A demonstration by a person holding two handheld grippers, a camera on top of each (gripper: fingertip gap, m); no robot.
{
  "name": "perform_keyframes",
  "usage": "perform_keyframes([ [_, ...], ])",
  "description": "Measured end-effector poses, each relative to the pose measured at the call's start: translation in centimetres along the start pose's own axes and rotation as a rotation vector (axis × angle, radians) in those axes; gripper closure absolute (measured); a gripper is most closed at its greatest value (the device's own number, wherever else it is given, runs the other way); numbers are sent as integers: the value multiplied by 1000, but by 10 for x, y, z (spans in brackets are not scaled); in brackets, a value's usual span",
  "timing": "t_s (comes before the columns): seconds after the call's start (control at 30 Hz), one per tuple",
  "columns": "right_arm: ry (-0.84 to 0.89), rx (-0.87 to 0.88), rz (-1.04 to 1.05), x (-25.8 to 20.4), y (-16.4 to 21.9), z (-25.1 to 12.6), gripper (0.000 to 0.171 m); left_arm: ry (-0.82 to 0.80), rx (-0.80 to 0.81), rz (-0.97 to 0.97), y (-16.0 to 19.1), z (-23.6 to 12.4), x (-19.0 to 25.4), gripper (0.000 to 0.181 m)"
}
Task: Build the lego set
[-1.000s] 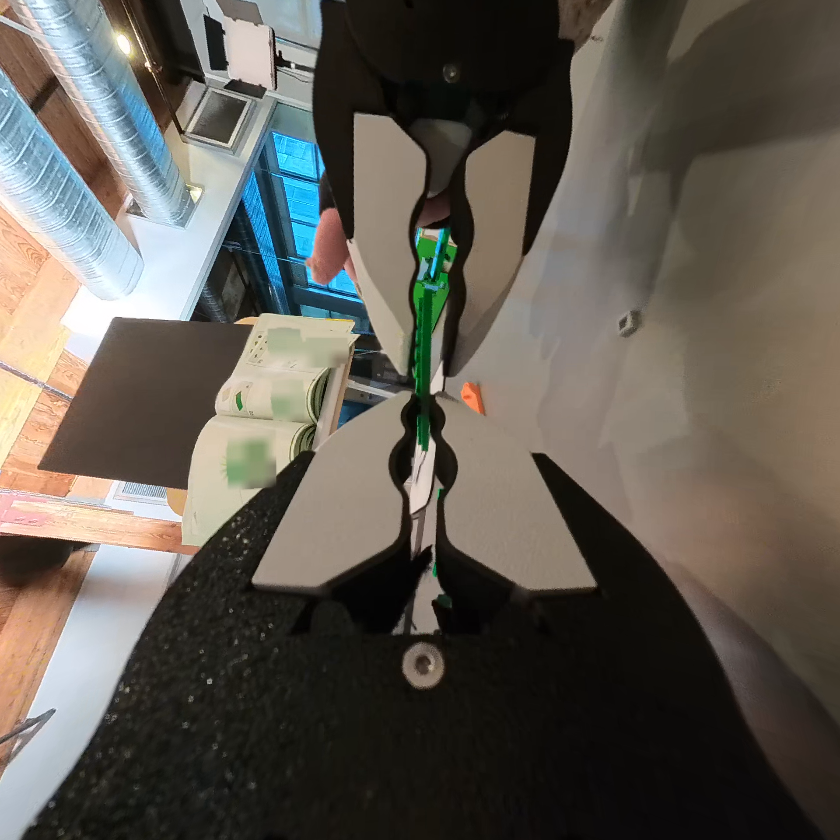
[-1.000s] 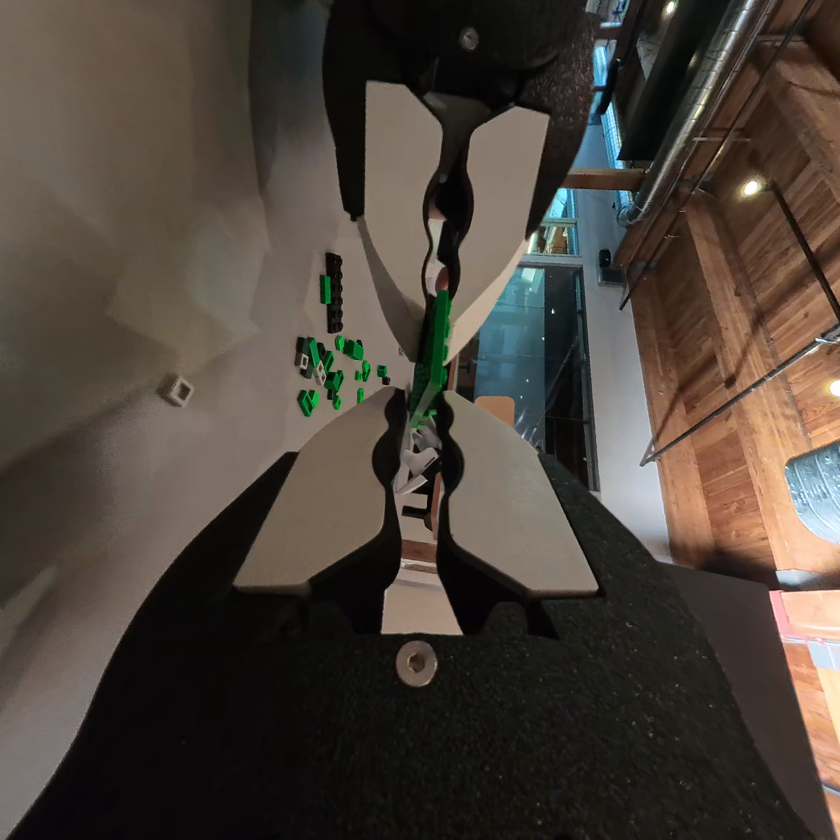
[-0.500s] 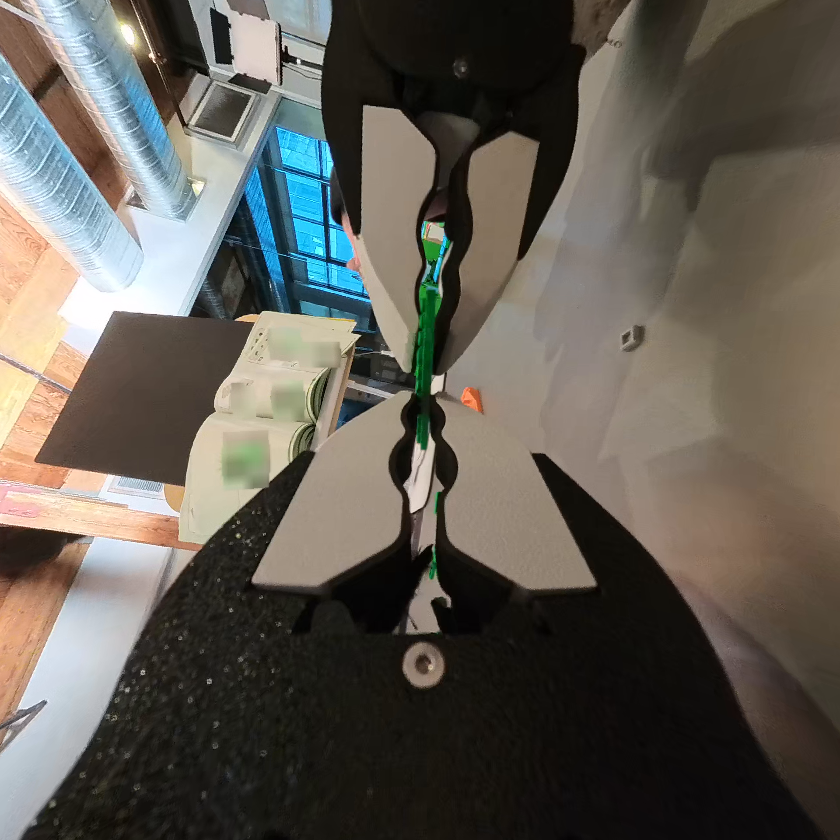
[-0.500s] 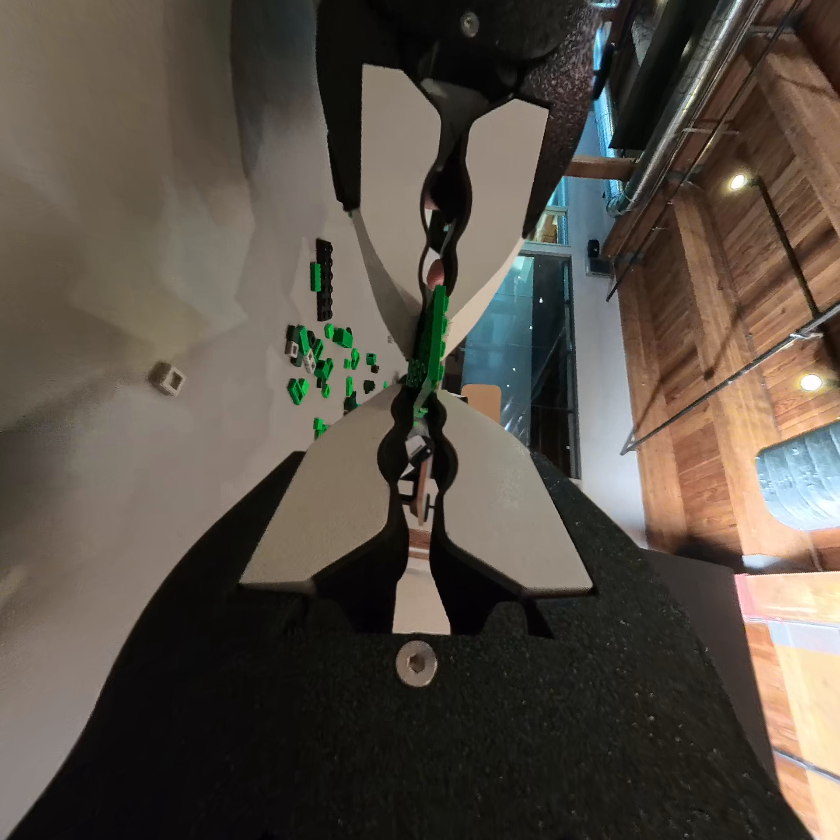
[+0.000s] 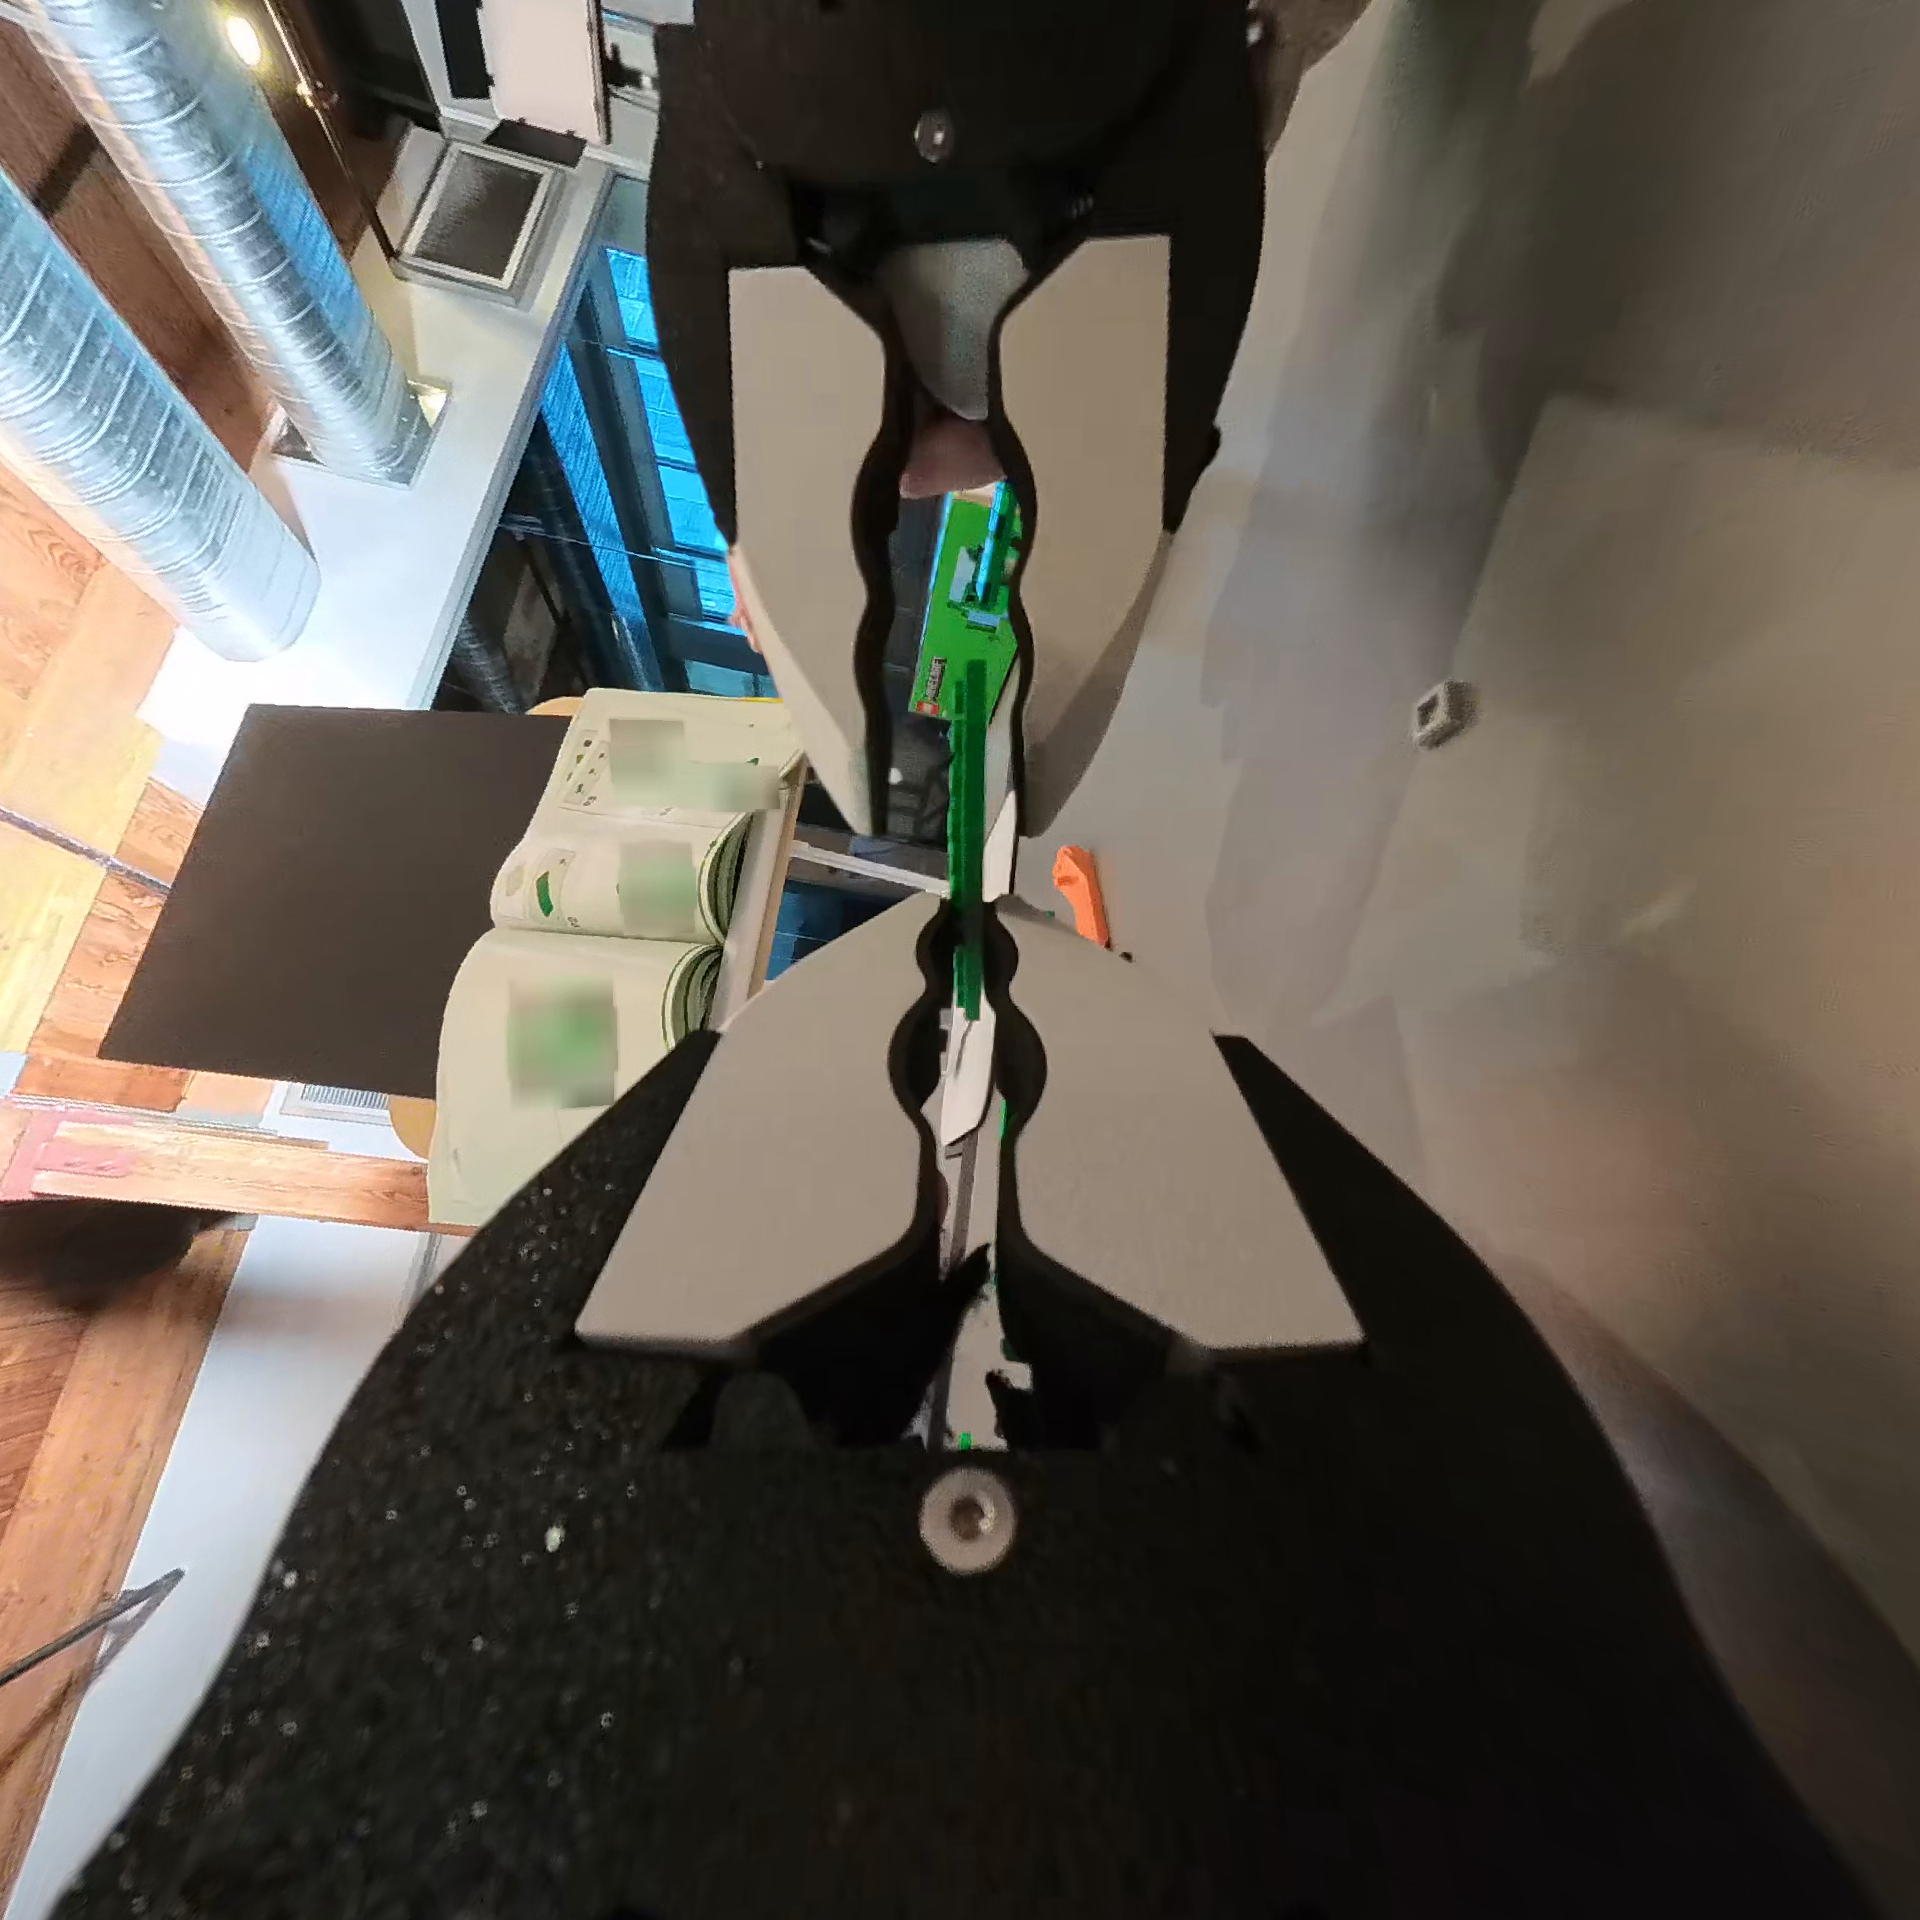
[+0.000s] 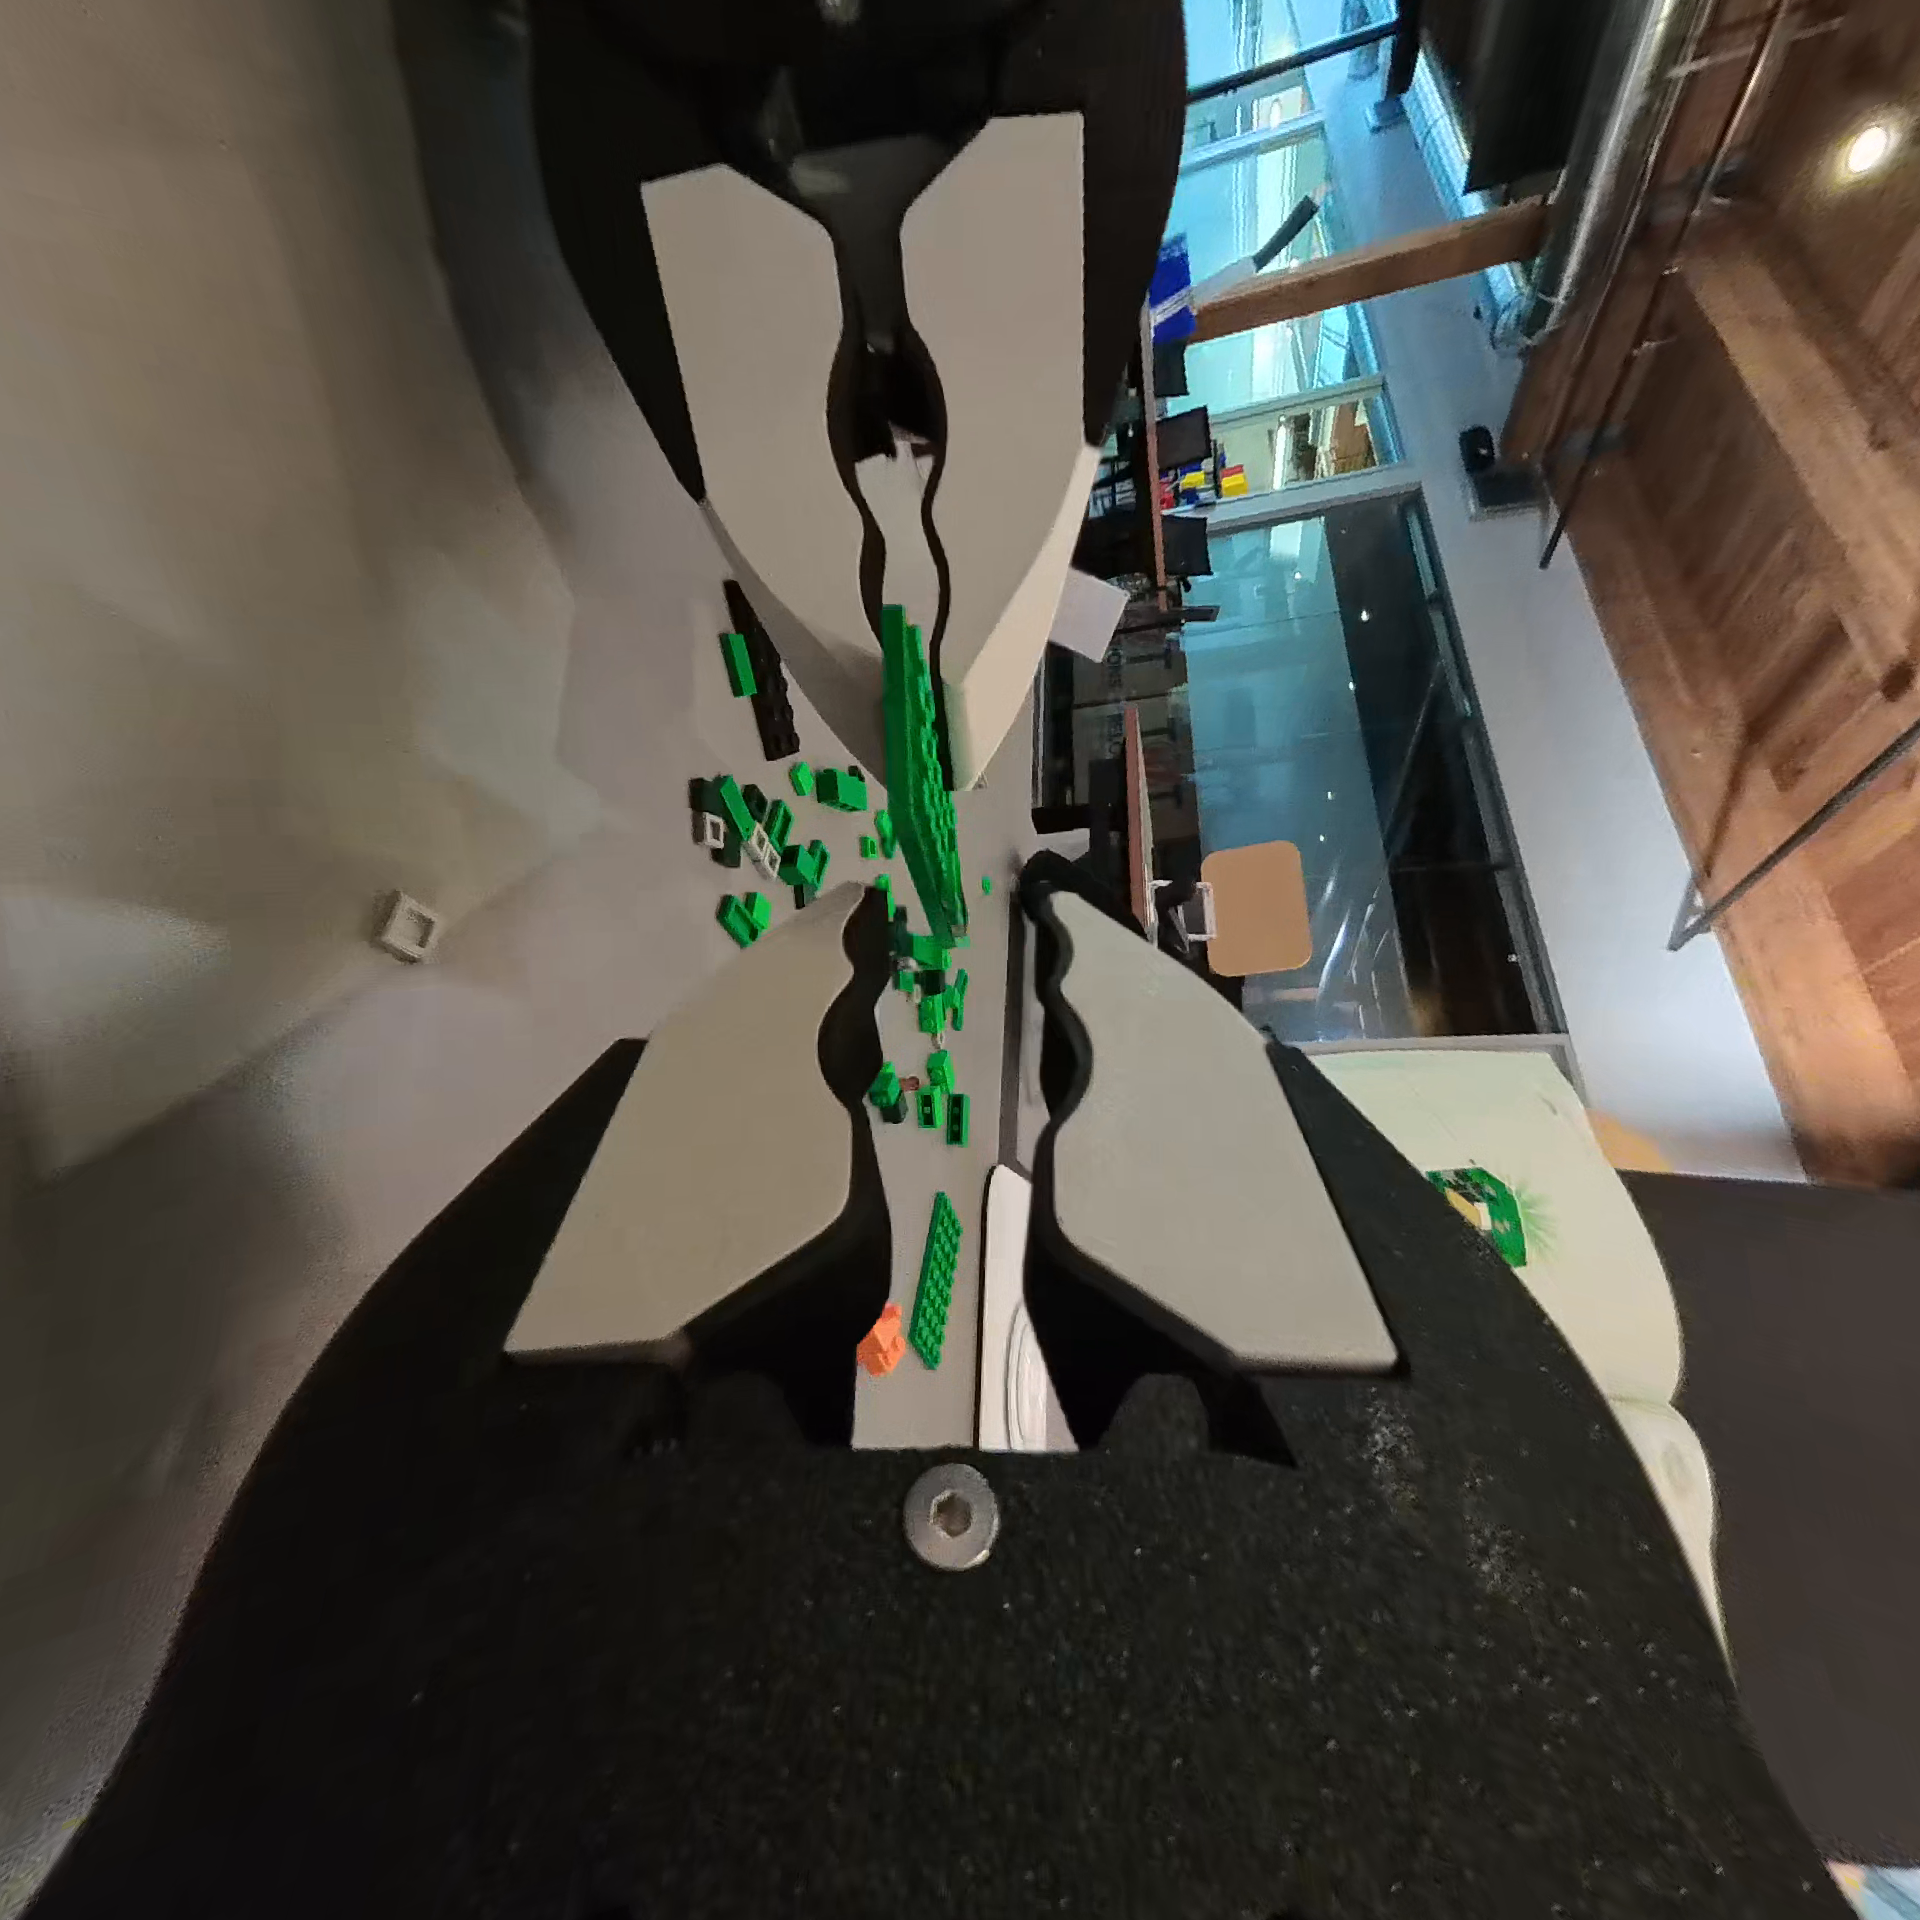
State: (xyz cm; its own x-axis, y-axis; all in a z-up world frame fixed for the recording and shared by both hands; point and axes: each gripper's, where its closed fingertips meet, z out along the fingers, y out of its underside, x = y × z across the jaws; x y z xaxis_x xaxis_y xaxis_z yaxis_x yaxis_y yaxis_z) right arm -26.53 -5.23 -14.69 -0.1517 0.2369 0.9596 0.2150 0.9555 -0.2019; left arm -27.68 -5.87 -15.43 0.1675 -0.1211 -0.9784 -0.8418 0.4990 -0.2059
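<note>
green plate (image 5: 968, 831) sits edge-on, pinched in our left gripper (image 5: 966, 914); our right gripper (image 6: 940, 894) stands spread and holds nothing. loose green bricks (image 6: 779, 831), an orange piece (image 6: 881, 1351) and a white square piece (image 6: 407, 923) crowd the table (image 6: 260, 727), the booklet (image 5: 603, 914) beside it.

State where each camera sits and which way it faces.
Left wrist view: on the left gripper, looking along fingers shut on a flat green studded plate, towards the facing right gripper and an open paper booklet.
Right wrist view: on the open right gripper, facing the left gripper, over loose green bricks.
Shared: plate, both grippers, small orange piece.
</note>
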Motion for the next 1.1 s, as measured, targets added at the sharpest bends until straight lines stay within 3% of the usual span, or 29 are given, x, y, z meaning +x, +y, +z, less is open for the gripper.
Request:
perform_keyframes([
  [0.1,-8,18,-13,-4,-3,0,147,4,8,-10,-2,0,0,177],
  [0.27,14,28,-105,-4,-7,-2,165,5,2,-12,-2,0,0,177],
  [0.5,-45,-23,-159,-8,-5,-1,166,33,-1,-5,-3,0,5,177],
  [0.6,47,23,-19,2,-8,2,165,-10,-7,-27,0,-1,-4,177],
  [0.67,93,63,108,9,-3,4,148,-39,-4,-60,0,-4,-11,177],
  [0.73,35,51,287,5,13,9,136,-70,-64,-17,15,-6,-17,177],
  [0.8,-54,41,454,-2,29,13,148,-114,-141,-3,37,-11,-26,177],
  [0.97,-278,-71,808,-23,58,36,149,-189,-322,-36,93,-27,-42,177],
  [1.1,-530,-84,887,-45,60,50,152,-188,-352,-53,105,-31,-42,177],
])
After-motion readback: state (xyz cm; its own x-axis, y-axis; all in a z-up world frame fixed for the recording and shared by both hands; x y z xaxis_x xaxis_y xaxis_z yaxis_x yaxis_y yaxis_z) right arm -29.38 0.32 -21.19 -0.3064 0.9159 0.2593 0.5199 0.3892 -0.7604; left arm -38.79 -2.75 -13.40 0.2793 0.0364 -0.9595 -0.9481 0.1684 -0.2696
